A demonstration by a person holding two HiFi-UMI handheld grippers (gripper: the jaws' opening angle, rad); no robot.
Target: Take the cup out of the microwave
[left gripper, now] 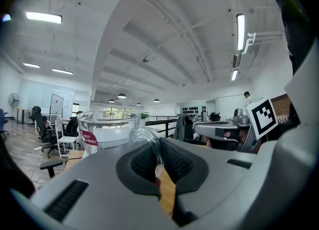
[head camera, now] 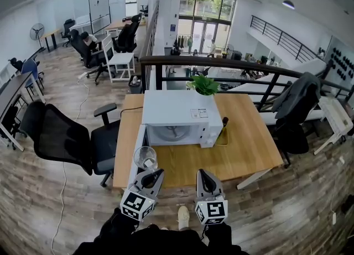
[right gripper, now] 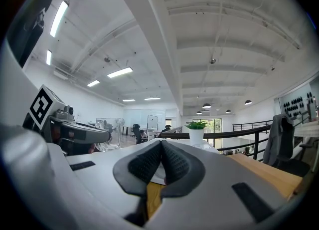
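Note:
A clear glass cup [head camera: 145, 158] with a red label hangs over the front left of the wooden table [head camera: 243, 149], outside the white microwave [head camera: 180, 116]. My left gripper [head camera: 149, 177] is shut on its handle; in the left gripper view the thin glass handle [left gripper: 149, 141] runs between the dark pads and the cup [left gripper: 107, 131] stands upright just beyond them. The microwave's door [head camera: 136, 157] hangs open to the left and its cavity [head camera: 174, 134] shows only the turntable. My right gripper [head camera: 206, 181] is shut and empty, level with the left one, its pads [right gripper: 144, 166] pressed together.
A potted plant [head camera: 203, 85] sits behind the microwave by the black railing [head camera: 232, 66]. A black office chair [head camera: 61, 138] stands left of the table, and another chair with a jacket [head camera: 296, 104] to the right. The right gripper view shows the left gripper [right gripper: 75, 133] and cup [right gripper: 108, 133] at its left.

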